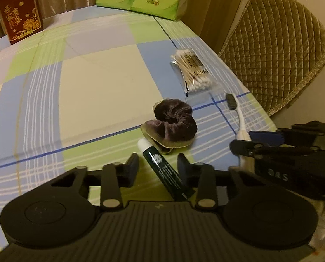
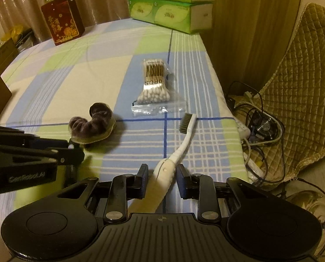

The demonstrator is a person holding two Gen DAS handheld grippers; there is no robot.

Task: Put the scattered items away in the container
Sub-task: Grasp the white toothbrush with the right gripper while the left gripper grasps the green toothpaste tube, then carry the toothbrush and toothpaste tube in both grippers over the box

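Checked blue-and-green tablecloth (image 1: 92,83) is carrying the clutter. Left gripper (image 1: 158,163) is straddling a dark green tube with a white cap (image 1: 162,170), jaws not touching yet. Right gripper (image 2: 161,176) is hugging the white toothbrush (image 2: 179,146) handle, contact unclear. Both are lining up lifts; container isn't showing.

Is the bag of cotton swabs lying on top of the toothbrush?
No. In the right wrist view the bag of cotton swabs lies apart from the toothbrush, beyond its bristle head on the checked cloth.
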